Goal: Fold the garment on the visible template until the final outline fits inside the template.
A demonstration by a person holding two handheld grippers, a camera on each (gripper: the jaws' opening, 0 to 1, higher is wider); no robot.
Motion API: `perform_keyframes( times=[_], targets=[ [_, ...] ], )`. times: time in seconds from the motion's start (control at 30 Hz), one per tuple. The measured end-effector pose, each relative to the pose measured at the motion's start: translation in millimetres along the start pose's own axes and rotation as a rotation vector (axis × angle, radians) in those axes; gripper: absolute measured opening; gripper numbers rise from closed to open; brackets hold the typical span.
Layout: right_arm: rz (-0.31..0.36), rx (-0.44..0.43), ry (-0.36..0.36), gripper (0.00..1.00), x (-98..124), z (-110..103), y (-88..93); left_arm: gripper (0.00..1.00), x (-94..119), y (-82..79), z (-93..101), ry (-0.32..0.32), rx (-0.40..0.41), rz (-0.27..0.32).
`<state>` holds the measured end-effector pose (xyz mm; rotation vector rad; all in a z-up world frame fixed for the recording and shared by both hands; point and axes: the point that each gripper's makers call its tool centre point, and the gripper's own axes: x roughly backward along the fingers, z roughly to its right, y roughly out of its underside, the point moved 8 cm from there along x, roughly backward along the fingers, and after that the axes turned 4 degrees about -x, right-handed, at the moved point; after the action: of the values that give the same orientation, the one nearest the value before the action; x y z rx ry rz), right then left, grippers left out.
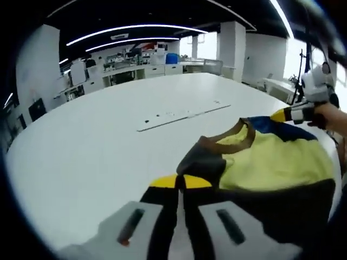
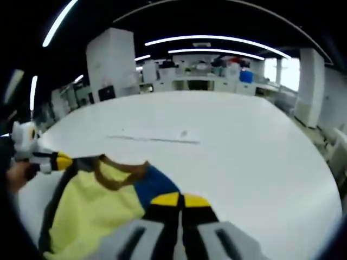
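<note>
Shirt: I am seeing the shirt (image 1: 271,173) in the lower right of the left gripper view and again (image 2: 103,200) in the lower left of the right gripper view. It is lying over the white table (image 1: 108,151), with a yellow body, a brown collar, a dark shoulder and a blue shoulder.

Left gripper: the left gripper (image 1: 180,182) is rising from the bottom middle of its view. Its yellow tips are pressed together on the dark shoulder, so I am judging it as clamped on the shirt.

Right gripper: the right gripper (image 2: 180,200) is also closed tip to tip, and it is pinching the blue shoulder.

Handling: I am expecting the shirt to be light, soft and limp. It will be sagging between the two holds and can slip if the pinch is shallow. The shoulder seams beside the collar are looking to me like the best places to hold, because the cloth there is doubled.

Left view extra: here I am seeing a hand (image 1: 332,116) at the right edge holding the right gripper (image 1: 282,115), and a wide dark lower part of the shirt.

Right view extra: here the left gripper (image 2: 60,161) is entering from the left edge, and a thin line (image 2: 154,140) on the table is showing behind the shirt.

Template: I cannot tell its outline in either view.
</note>
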<state>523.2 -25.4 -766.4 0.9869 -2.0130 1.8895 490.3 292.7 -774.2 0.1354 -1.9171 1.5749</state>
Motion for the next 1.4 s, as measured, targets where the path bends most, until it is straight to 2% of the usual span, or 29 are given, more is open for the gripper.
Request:
perform_keyframes(
  times=[0.07, 0.1, 0.23, 0.3, 0.33, 0.5, 0.6, 0.8, 0.93, 1.03, 1.13, 1.4],
  targets=[
    [0.007, -0.002, -0.01, 0.0, 2, 0, -2.1, 0.01, 2, -2.4, 1.2, -0.012, -0.005, 0.006],
    [0.013, 0.001, -0.011, 0.04, 3, 0, -3.9, 0.02, 5, -3.9, 1.6, -0.013, 0.003, 0.013],
    [0.03, -0.024, -0.034, 0.21, 13, -1, -10.7, 0.2, 11, -6.5, 0.7, -0.008, 0.022, 0.03],
    [0.037, -0.026, -0.047, 0.29, 20, 0, -12.3, 0.28, 22, -8.3, 4.6, -0.008, 0.018, 0.043],
    [0.04, -0.028, -0.056, 0.31, 25, -1, -13.1, 0.32, 29, -7.8, 7.3, -0.01, 0.015, 0.047],
    [0.056, -0.048, -0.111, 0.44, 48, -2, -12.7, 0.45, 40, -8.6, 5.9, 0.017, 0.025, 0.069],
    [0.044, -0.047, -0.137, 0.49, 59, -3, -9.6, 0.53, 52, -8.4, 11.6, 0.039, 0.04, 0.094],
    [0.029, -0.021, -0.18, 0.54, 82, -1, 0.5, 0.64, 76, -2.5, 32.6, 0.076, 0.024, 0.101],
    [0.018, 0.004, -0.199, 0.54, 100, -5, 13.4, 0.7, 93, 3.7, 46.3, 0.104, 0.0, 0.108],
    [0.02, 0.013, -0.211, 0.54, 111, -7, 22.3, 0.7, 107, 9.2, 57.6, 0.13, -0.023, 0.107],
    [0.01, 0.021, -0.222, 0.54, 122, -10, 33.3, 0.73, 118, 14.1, 68.1, 0.153, -0.008, 0.106],
    [-0.036, 0.038, -0.245, 0.52, 133, -12, 60.0, 0.78, 142, 26.6, 96.8, 0.182, -0.012, 0.113]
  ],
)
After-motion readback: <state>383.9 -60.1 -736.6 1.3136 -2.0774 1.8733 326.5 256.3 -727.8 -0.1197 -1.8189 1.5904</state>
